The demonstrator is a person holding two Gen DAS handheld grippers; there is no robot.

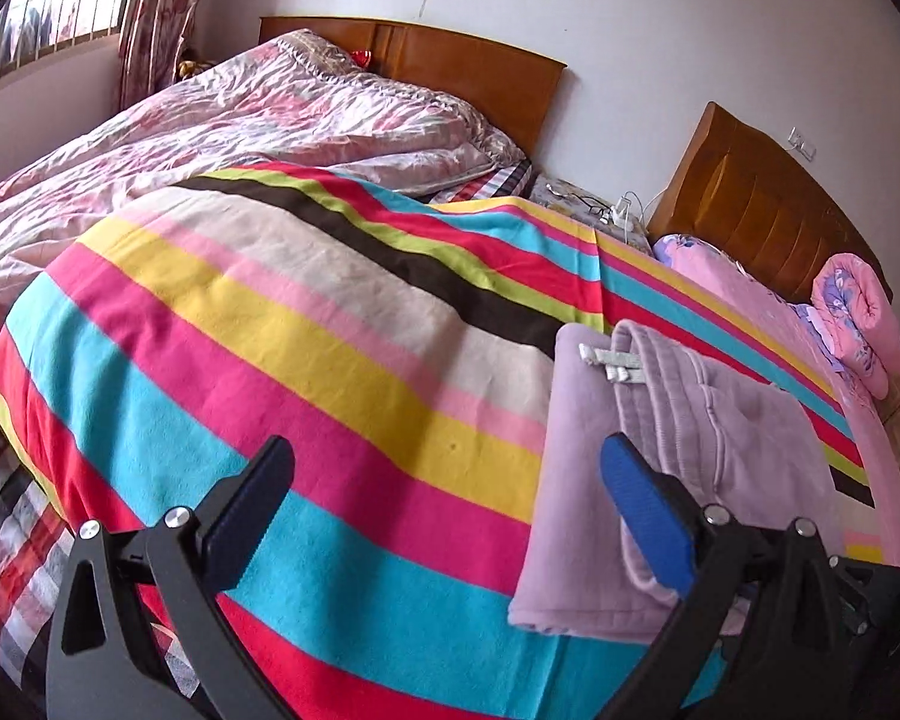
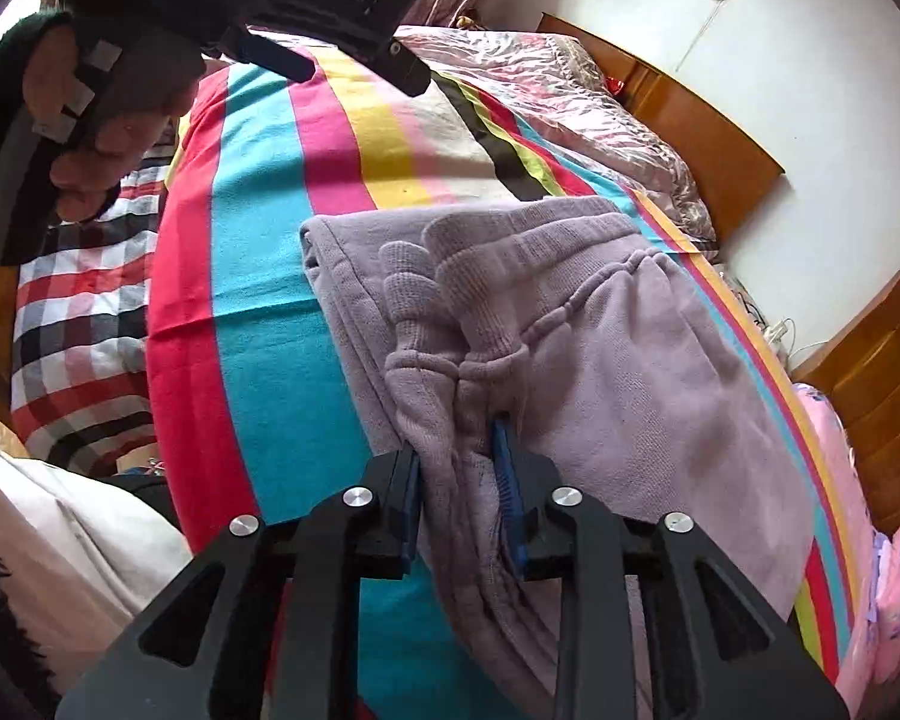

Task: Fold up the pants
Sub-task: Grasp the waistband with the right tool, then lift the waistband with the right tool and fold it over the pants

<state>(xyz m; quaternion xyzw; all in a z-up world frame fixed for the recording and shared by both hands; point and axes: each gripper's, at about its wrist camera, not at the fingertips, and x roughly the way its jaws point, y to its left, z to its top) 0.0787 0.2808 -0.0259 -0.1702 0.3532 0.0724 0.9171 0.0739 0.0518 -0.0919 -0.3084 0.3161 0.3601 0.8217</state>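
Note:
The lilac pants (image 2: 600, 360) lie folded on the striped blanket (image 2: 258, 312), ribbed cuffs and waistband on top. My right gripper (image 2: 459, 450) is shut on a bunched fold of the pants near their front edge. In the left wrist view the pants (image 1: 690, 456) lie at the right, with a grey label on top. My left gripper (image 1: 444, 468) is open and empty above the blanket (image 1: 270, 324), its right finger over the pants' left part. The left gripper also shows in the right wrist view (image 2: 360, 69), held by a hand above the blanket's far side.
A rumpled pink quilt (image 1: 240, 114) covers the far bed before a wooden headboard (image 1: 468, 66). A second headboard (image 1: 762, 204) and rolled pink bedding (image 1: 858, 324) lie right. A plaid sheet (image 2: 84, 324) hangs at the blanket's left edge.

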